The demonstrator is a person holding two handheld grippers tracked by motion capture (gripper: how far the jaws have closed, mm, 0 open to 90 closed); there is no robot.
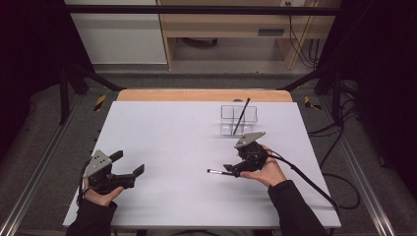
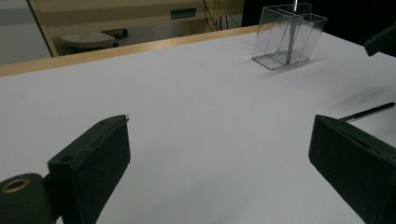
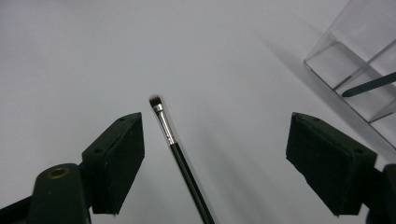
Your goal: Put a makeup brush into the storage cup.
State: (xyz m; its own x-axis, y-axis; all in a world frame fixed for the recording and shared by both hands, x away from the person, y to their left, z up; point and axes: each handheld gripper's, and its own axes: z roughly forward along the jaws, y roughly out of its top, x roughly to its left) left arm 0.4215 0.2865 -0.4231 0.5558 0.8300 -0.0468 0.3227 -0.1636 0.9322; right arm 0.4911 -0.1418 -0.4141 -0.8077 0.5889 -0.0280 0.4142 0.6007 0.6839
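My right gripper (image 1: 231, 169) sits nearest the work, jaws spread wide and holding nothing. In the right gripper view the makeup brush (image 3: 180, 156) lies flat on the white table (image 1: 167, 142), running between the jaws from 6 o'clock up toward 11 o'clock, bristle tip farthest from me. It lies closer to the left-hand pad (image 3: 122, 158) than to the other pad, and touches neither.

My left gripper (image 1: 129, 172) rests at about 8 o'clock on the table in the high view, jaws also wide and empty, well apart from the brush.

Farther off, at roughly 1 o'clock from the right gripper, stands the clear organizer (image 1: 238, 119), divided into compartments. A dark pencil-like tool (image 1: 241, 115) already leans in it, tilted toward 1 o'clock.

Judged step: closing on the brush so it can go into the organizer.

Risks from here:
- Off-centre closure. The brush is nearer one pad, so that pad would push the thin round handle sideways and roll it away before the far pad arrives.
- Shallow descent. The handle lies low on the table, so jaws closing too high would shut over it.
- At the organizer, the leaning tool could be knocked by the incoming brush, and the light clear box could tip.
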